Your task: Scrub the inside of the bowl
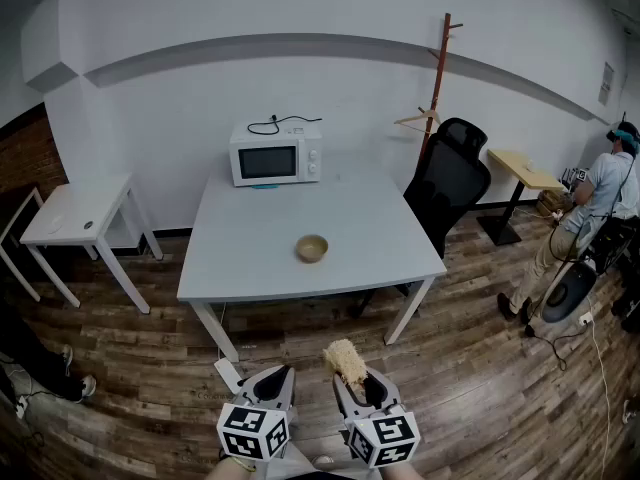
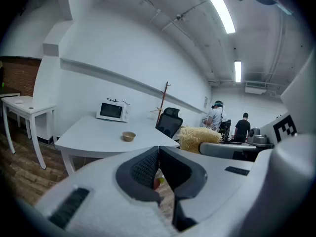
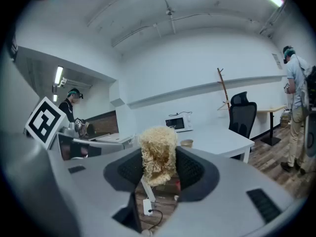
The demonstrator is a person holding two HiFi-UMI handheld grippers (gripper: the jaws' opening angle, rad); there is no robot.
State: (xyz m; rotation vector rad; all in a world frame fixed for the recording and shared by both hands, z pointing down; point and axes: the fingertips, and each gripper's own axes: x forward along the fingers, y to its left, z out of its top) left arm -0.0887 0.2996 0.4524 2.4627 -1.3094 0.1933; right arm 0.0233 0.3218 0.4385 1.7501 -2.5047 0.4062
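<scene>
The bowl point(image 1: 312, 248) stands upright and alone near the centre of the white surface point(image 1: 240, 263), slightly toward its 6 o'clock edge in the head view. Its opening faces up, so the inside can be reached from above. Nothing touches it.

From the bowl, a microwave point(image 1: 276, 154) sits at 11 o'clock against the far edge of the surface. A black office chair point(image 1: 450, 183) stands at 2 o'clock, just off the surface corner. A small side table point(image 1: 80, 213) stands at 9 o'clock and a person point(image 1: 600, 203) at 3 o'clock, both well apart from the work area.

Both grippers are at 6 o'clock from the bowl, over the wooden floor point(image 1: 480, 398) and well short of the surface.

- Right gripper point(image 1: 355, 382): clamped on a pale fibrous scrubber point(image 1: 346, 362). The scrubber projects past the jaw tips, probably so that fibre rather than jaw meets the bowl wall.
- Left gripper point(image 1: 277, 380): jaws together, nothing between them. It appears to be kept free to steady the bowl, and its jaws would have to part before it could grip the rim.

Judgement: scrubbing has not begun. The step in hand is the approach to the surface. The bowl looks light and may slide or tip under scrubbing pressure unless it is braced.
</scene>
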